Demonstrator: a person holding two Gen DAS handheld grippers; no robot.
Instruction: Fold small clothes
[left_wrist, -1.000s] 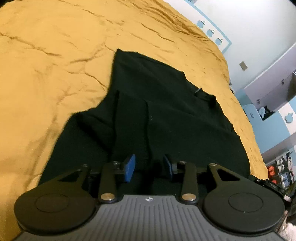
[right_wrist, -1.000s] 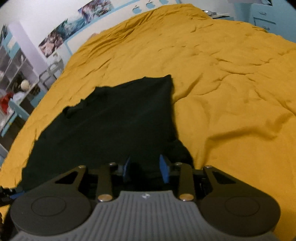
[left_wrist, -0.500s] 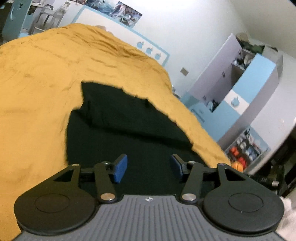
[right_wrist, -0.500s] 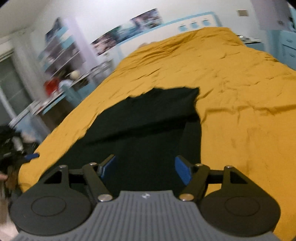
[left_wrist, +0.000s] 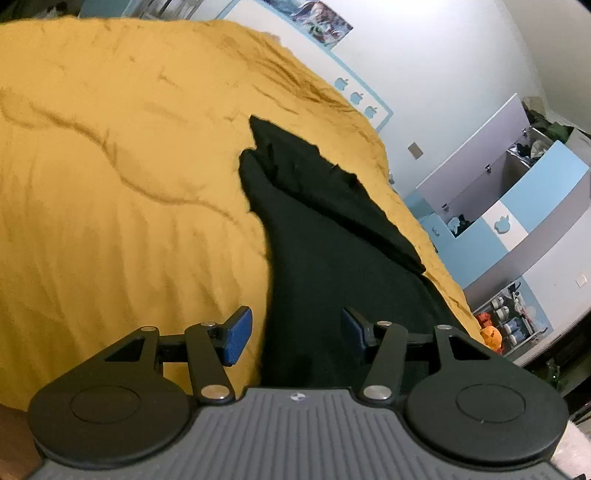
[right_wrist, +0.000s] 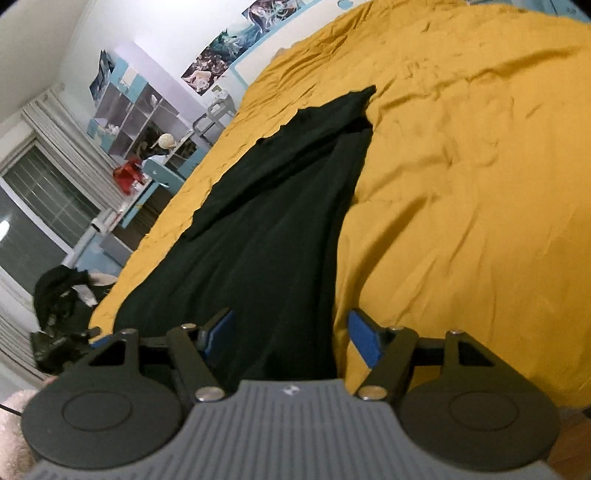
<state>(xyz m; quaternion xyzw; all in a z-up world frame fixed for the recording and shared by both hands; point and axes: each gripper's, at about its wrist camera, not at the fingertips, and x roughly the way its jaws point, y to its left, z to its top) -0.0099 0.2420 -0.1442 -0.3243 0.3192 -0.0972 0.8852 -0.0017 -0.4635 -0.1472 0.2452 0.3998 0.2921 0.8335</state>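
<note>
Black garment (left_wrist: 325, 266) lies on the bed (left_wrist: 110, 184), on the mustard cover. In the left wrist view it runs from 6 o'clock up toward 12; in the right wrist view (right_wrist: 266, 229) it runs from 6 toward 1. Its far part looks already doubled: a second layer of cloth sits on top along one side. Type of garment cannot be told; all black, little detail.

Left tool (left_wrist: 293, 332): jaws spread wide, nothing between the pads. Its left pad is over bare cover, its right pad over cloth, so the garment's left edge passes between them. Whether the pads touch the cloth cannot be told.

Right tool (right_wrist: 290, 334): likewise spread wide, holding nothing. The garment's right edge runs between its pads.

Judgement: one fold appears laid and both tools are free, each near a near-side corner. The step in hand seems to be set-up for the next fold.

Next move calls for: lower each tool onto its edge, pinch every layer there, lift both together and carry the near end toward 12 o'clock, level, so the fold lands square. Thin cloth may slip or catch only the top layer.
</note>
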